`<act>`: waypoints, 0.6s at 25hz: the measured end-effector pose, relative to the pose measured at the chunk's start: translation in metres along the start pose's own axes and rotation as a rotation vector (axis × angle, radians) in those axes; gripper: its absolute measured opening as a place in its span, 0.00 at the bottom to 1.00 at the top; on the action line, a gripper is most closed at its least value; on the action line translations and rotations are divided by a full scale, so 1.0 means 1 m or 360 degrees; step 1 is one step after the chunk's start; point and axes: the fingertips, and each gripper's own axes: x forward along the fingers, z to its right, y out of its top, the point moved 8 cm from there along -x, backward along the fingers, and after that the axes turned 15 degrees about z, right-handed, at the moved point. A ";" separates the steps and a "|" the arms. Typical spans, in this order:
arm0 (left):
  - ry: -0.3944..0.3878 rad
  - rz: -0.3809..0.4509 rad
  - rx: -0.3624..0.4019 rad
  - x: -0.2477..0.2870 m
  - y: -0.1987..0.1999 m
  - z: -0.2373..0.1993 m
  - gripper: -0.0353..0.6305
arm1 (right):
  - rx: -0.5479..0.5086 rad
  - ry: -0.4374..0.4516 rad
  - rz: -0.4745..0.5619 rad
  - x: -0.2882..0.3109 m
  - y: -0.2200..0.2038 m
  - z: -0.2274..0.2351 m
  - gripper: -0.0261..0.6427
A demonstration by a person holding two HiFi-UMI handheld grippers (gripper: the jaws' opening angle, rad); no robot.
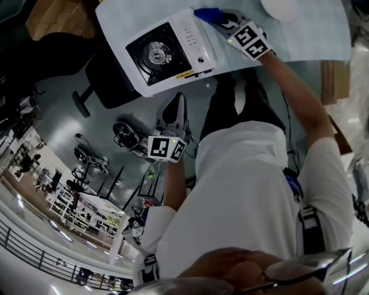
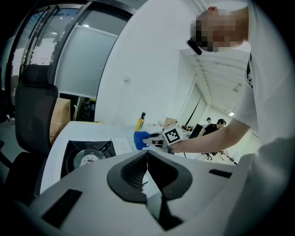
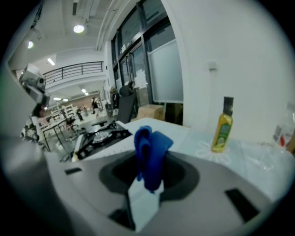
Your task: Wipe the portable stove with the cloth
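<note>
The white portable stove (image 1: 167, 52) with a black burner top sits near the table's edge; it also shows in the left gripper view (image 2: 87, 154) and in the right gripper view (image 3: 99, 136). My right gripper (image 1: 222, 18) hovers at the stove's control-panel end, shut on a folded blue cloth (image 1: 206, 14) that sticks up between the jaws (image 3: 150, 152). The cloth looks just clear of the stove. My left gripper (image 1: 177, 103) is off the table's near side, pointing at the stove, its jaws shut on nothing (image 2: 147, 161).
A black office chair (image 1: 109, 75) stands by the stove's burner end. A yellow oil bottle (image 3: 222, 124) stands on the table's pale cover (image 1: 311, 34) beyond the stove. A white dish (image 1: 279, 7) lies at the far edge. A cardboard box (image 2: 60, 113) is behind the chair.
</note>
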 end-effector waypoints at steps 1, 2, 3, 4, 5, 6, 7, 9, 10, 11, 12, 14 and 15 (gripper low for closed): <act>0.0001 -0.0009 -0.0002 -0.001 -0.003 -0.002 0.10 | -0.0001 -0.0001 -0.0008 0.007 -0.006 0.002 0.23; 0.0005 -0.0016 -0.0004 -0.001 -0.005 -0.004 0.10 | -0.0001 -0.0003 -0.0015 0.013 -0.011 0.003 0.23; 0.0010 -0.0021 -0.0007 -0.002 -0.007 -0.006 0.10 | -0.0001 -0.0007 -0.0020 0.020 -0.015 0.005 0.23; 0.0014 -0.0025 -0.0009 -0.002 -0.008 -0.007 0.10 | -0.0003 -0.0012 -0.0024 0.026 -0.018 0.007 0.23; 0.0017 -0.0029 -0.0011 -0.002 -0.008 -0.008 0.10 | -0.0008 -0.0018 -0.0028 0.031 -0.020 0.009 0.23; 0.0018 -0.0032 -0.0013 -0.003 -0.009 -0.008 0.10 | -0.0015 -0.0026 -0.0033 0.036 -0.022 0.010 0.23; 0.0019 -0.0034 -0.0015 -0.004 -0.011 -0.009 0.10 | -0.0024 -0.0034 -0.0039 0.041 -0.024 0.012 0.23; 0.0021 -0.0042 -0.0022 -0.007 -0.015 -0.009 0.10 | -0.0046 -0.0048 -0.0050 0.050 -0.029 0.012 0.23; 0.0021 -0.0049 -0.0025 -0.009 -0.018 -0.010 0.10 | -0.0055 -0.0054 -0.0056 0.054 -0.033 0.012 0.23; 0.0022 -0.0055 -0.0030 -0.010 -0.022 -0.011 0.10 | -0.0059 -0.0059 -0.0061 0.059 -0.036 0.011 0.23; 0.0021 -0.0059 -0.0035 -0.011 -0.024 -0.011 0.10 | -0.0057 -0.0061 -0.0065 0.062 -0.040 0.012 0.23; 0.0014 -0.0067 -0.0044 -0.012 -0.027 -0.011 0.10 | -0.0034 -0.0051 -0.0078 0.066 -0.043 0.012 0.23; 0.0008 -0.0071 -0.0047 -0.012 -0.027 -0.010 0.10 | -0.0017 -0.0037 -0.0084 0.067 -0.044 0.011 0.23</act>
